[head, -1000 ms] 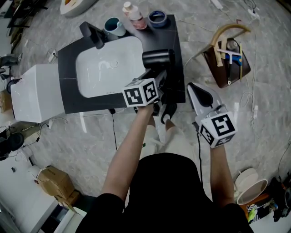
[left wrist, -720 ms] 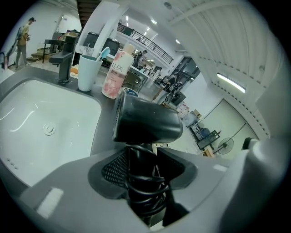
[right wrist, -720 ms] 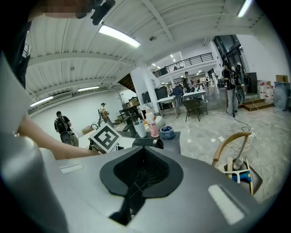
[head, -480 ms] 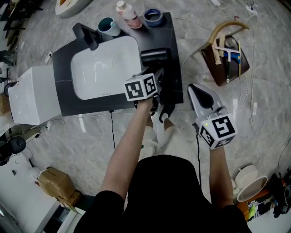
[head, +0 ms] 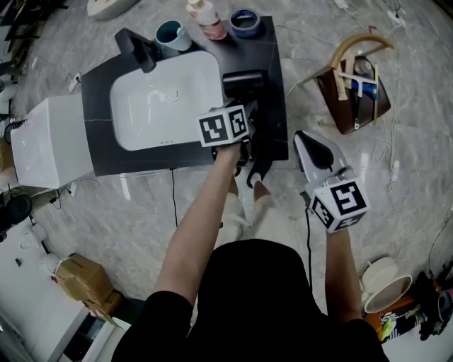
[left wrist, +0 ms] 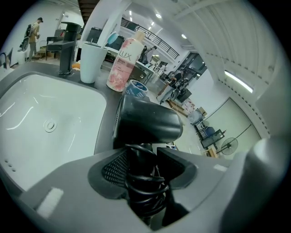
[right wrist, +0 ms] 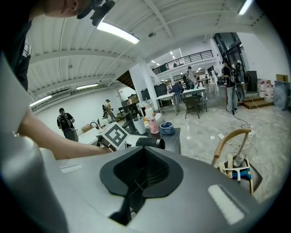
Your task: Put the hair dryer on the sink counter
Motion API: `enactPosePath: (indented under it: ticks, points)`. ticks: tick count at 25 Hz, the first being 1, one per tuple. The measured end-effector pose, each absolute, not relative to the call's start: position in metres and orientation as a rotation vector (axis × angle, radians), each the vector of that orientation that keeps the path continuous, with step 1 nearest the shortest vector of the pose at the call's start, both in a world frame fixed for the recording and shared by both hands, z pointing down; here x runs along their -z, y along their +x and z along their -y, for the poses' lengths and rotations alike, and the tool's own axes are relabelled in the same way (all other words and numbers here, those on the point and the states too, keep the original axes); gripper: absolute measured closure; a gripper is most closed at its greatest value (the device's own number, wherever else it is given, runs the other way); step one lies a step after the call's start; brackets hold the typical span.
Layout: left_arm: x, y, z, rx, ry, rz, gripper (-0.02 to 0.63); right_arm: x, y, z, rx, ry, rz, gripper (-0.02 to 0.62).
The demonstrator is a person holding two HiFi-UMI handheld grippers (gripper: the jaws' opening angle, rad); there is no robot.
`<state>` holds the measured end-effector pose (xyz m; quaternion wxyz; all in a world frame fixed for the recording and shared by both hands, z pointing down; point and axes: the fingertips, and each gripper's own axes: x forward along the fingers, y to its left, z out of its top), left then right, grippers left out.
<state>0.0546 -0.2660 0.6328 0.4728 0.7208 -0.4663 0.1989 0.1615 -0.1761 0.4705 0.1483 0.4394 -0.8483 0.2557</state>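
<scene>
Pale marble floor (head: 141, 212) of an open hall, seen steeply from above. Nearest the person, the right claw (head: 309, 145) hangs over the floor short of the bench, its jaws together with nothing between them. It keeps the place it had in the earlier frames.

Ahead of it and to its left, the left claw (head: 248, 121) is clamped on the cord-wrapped handle of the black hair dryer (head: 244, 81), whose barrel lies crosswise just beyond the jaws. Under this claw runs the bare right strip of the black sink bench (head: 272, 63). The white rectangular basin (head: 163, 99) lies to the claw's left.

Compared with the earlier frames, the left claw and dryer have sunk towards that strip, and the barrel shows slightly smaller from the head. The grip itself is unchanged. Judged from this, the lowering is nearly done and release remains. Whether the barrel already touches the bench cannot be told.

Beyond the dryer, along the bench's far edge, stand:
- a round blue tin (head: 245, 22),
- a pink bottle with a pale cap (head: 207, 15),
- a white cup with a teal inside (head: 170, 34),
- the black faucet (head: 138, 48), farther left.

Well to the right claw's right, a brown bag with a curved wooden handle (head: 354, 85) lies on the floor.
</scene>
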Motion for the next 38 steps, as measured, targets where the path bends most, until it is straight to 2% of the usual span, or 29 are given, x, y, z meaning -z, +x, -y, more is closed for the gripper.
enactPosePath:
  ticks: [38]
  points:
    - [-0.649, 0.054, 0.267, -0.541, 1.672, 1.153, 0.391, -0.468, 0.165, 0.187, -0.742, 1.272, 2.434, 0.584]
